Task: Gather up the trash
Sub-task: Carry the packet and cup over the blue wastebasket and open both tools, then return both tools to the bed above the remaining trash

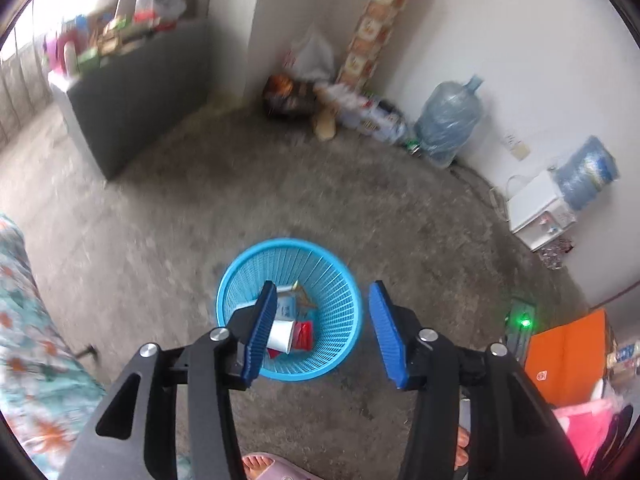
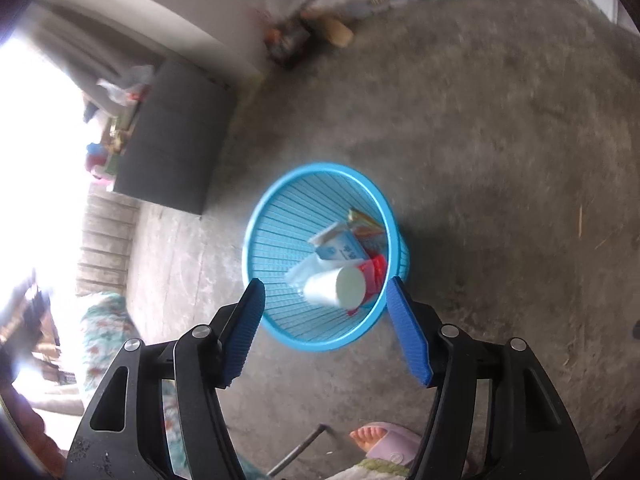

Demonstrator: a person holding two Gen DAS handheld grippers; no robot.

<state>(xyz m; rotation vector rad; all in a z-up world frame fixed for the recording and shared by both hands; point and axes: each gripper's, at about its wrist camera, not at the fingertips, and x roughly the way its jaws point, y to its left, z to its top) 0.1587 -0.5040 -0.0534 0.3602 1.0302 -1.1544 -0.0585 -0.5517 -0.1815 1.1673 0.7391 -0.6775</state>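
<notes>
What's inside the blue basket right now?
The blue basket holds a white paper cup lying on its side, a blue-and-white carton, red wrappers and a yellow-orange packet. Anything beneath that pile is covered.

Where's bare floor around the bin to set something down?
Open concrete floor between the blue bin and the dark cabinet, also beyond the bin toward the water jug. Crowded: the bags and bottles in the far corner and the orange box side.
</notes>
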